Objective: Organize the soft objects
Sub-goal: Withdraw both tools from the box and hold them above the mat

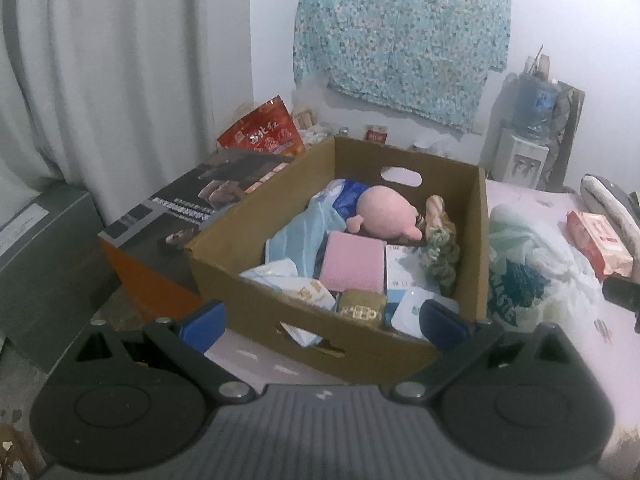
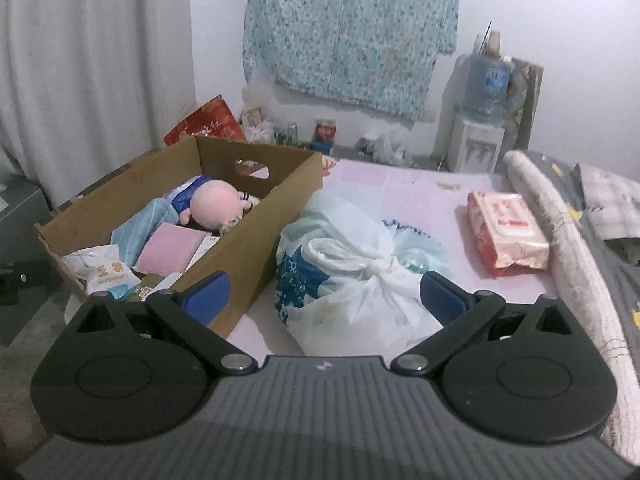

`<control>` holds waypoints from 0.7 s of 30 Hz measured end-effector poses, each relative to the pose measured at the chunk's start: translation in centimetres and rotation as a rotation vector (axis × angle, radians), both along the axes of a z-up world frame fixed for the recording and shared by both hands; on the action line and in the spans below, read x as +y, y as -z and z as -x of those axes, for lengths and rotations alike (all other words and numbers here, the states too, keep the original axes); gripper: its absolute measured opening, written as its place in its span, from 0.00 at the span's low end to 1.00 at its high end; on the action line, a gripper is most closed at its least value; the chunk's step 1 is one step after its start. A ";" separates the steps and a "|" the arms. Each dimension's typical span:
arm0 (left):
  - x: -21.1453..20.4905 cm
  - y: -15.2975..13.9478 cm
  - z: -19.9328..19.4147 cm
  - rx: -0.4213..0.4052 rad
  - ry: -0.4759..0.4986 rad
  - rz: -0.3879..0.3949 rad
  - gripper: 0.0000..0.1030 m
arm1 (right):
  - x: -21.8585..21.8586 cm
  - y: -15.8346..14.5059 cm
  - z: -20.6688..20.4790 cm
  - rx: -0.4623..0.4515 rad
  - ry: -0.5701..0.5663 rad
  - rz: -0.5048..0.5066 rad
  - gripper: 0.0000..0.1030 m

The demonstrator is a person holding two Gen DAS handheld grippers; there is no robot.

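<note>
A pink bedsheet is being used as the work surface, with a floral cloth pinned to the white wall behind and a water dispenser standing in the corner. A cardboard box is being kept on the sheet, already holding a pink plush toy, a pink sponge block, a knitted piece and several packets. Just beside it, a knotted plastic bag is lying, and a tissue pack is lying well apart, near a rolled cloth.

The left gripper is being held wide open and empty over the box's near wall. The right gripper is likewise being held wide open around nothing, above the bag.

Risks are judged as follows: the thin bag film could be pinched alone and torn, or could slip; the bulky bag could catch on the box wall or crush the packets.

Large blue lettering is printed on the bag, only partly legible; a red snack bag behind is carrying Chinese characters, too blurred to be read.
</note>
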State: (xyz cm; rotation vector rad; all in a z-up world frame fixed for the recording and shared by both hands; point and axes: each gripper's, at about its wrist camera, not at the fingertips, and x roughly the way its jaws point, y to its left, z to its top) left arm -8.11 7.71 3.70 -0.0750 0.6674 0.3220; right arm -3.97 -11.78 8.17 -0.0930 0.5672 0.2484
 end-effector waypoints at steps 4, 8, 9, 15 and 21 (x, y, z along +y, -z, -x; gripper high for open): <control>-0.3 0.1 0.5 0.013 0.000 -0.012 1.00 | 0.4 -0.5 1.1 -0.035 0.006 0.025 0.99; -0.4 0.0 1.1 0.014 -0.006 -0.017 1.00 | 0.8 -1.0 2.0 -0.069 0.034 0.038 0.99; -0.4 0.0 1.2 0.013 -0.008 -0.017 1.00 | 0.8 -1.2 2.3 -0.077 0.042 0.036 0.99; -0.4 -0.1 1.6 0.020 -0.010 -0.016 1.00 | 0.7 -1.7 3.1 -0.078 0.058 0.006 0.99; -0.5 0.2 1.9 0.042 0.013 -0.005 1.00 | 0.5 -1.1 3.9 -0.029 0.049 -0.022 0.99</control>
